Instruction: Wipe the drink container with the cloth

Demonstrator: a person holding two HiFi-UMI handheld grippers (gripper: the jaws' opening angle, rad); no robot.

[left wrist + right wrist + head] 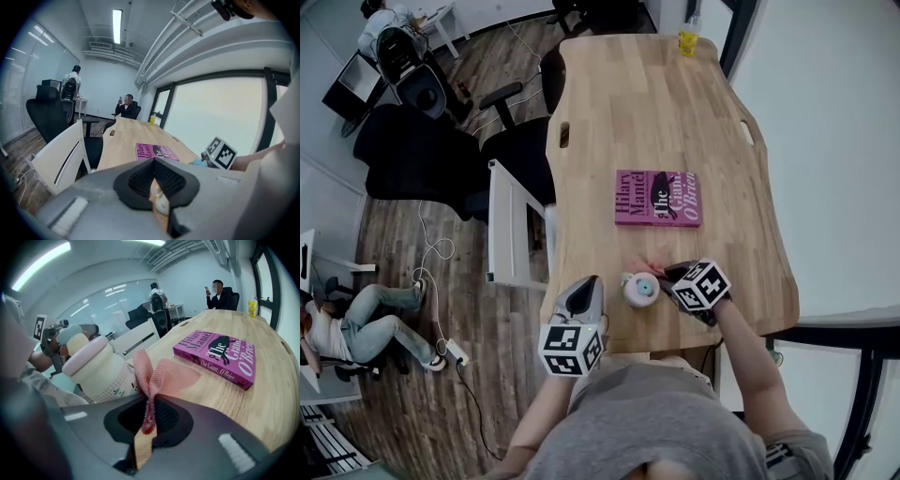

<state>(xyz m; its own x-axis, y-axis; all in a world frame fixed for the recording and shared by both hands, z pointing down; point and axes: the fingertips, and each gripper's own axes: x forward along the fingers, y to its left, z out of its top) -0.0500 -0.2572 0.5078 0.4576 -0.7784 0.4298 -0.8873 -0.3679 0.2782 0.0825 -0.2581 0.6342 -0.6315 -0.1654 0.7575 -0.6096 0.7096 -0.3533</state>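
The right tool [149,404] is clenched on a pink mesh cloth [164,373], which fans out just beside the drink container [101,369]. The container is cream with a pink cap and stands by the near edge of the bench [675,122], with a purple book [657,198] lying beyond it. The left tool [153,163] is closed on nothing and is held at the near edge, left of the container.

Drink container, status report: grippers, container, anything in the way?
Right gripper shut on cloth, cloth at drink container's side. Left gripper shut, holding nothing, short of the container. Book lies apart, nothing blocking.
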